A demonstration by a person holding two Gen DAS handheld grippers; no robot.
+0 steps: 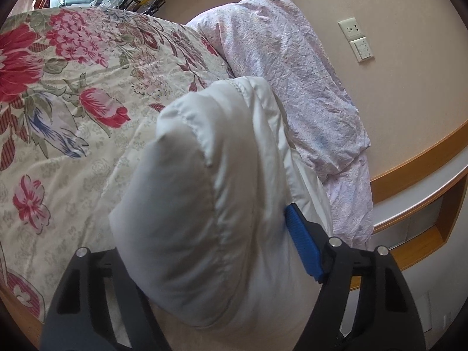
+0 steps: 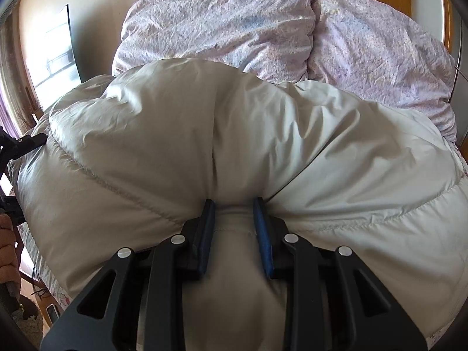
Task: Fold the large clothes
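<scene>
A puffy white quilted jacket point(image 2: 204, 134) fills the right wrist view and bulges up in the left wrist view point(image 1: 204, 204). My right gripper point(image 2: 235, 207) is shut on a thick fold of the jacket, which is squeezed between its blue pads point(image 2: 263, 234). My left gripper point(image 1: 222, 234) is closed around another bunch of the jacket; one blue pad point(image 1: 302, 245) shows at the right, the other finger is hidden under the fabric. The jacket is held up above the bed.
A floral bedspread point(image 1: 73, 117) covers the bed at the left. Pale purple pillows point(image 2: 234, 23) lie at the headboard, also in the left wrist view point(image 1: 292, 73). A wooden shelf point(image 1: 424, 181) and wall sockets point(image 1: 356, 39) are at the right. A hand point(image 2: 7, 248) holds the other gripper at the left edge.
</scene>
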